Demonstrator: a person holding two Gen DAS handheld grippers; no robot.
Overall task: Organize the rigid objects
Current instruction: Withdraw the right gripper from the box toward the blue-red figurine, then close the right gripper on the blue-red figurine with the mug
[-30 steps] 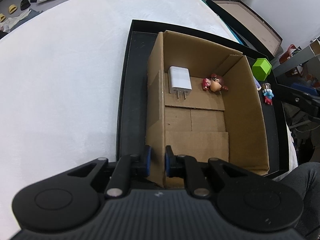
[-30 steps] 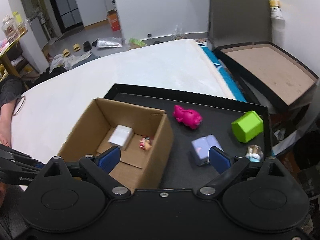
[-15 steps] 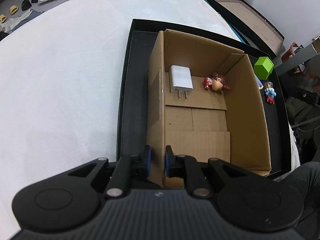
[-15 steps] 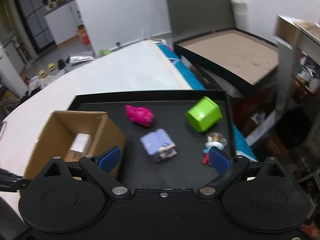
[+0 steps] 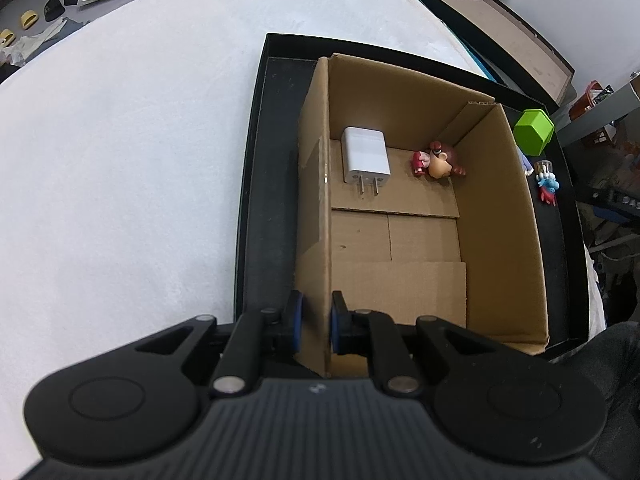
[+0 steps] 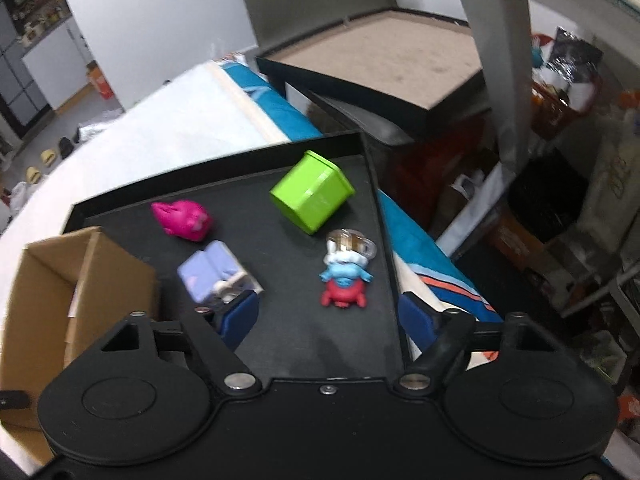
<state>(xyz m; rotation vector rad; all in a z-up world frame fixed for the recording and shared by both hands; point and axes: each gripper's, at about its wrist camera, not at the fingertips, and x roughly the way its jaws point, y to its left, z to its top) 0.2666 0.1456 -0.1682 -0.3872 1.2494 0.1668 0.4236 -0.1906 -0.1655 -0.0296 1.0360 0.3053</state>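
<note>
My left gripper (image 5: pixel 316 320) is shut on the near left wall of the cardboard box (image 5: pixel 316 184), which stands in a black tray (image 5: pixel 256 184). Inside the box lie a white charger (image 5: pixel 366 156) and a small brown figurine (image 5: pixel 438 162). My right gripper (image 6: pixel 328 316) is open and empty above the tray (image 6: pixel 308 344), just in front of a blue-and-red figurine (image 6: pixel 345 276). A green cup (image 6: pixel 312 196) on its side, a pink toy (image 6: pixel 182 220) and a lilac toy (image 6: pixel 212 274) lie on the tray beyond. The box (image 6: pixel 48 280) shows at the left.
The tray rests on a white padded surface (image 5: pixel 120 160). A second black tray with a brown floor (image 6: pixel 384 56) stands behind at the right. Shelving and clutter (image 6: pixel 560 128) fill the right side beyond the tray's edge.
My right gripper has swung right and come lower, from over the box to the blue-and-red figurine. The left gripper keeps its hold on the box wall.
</note>
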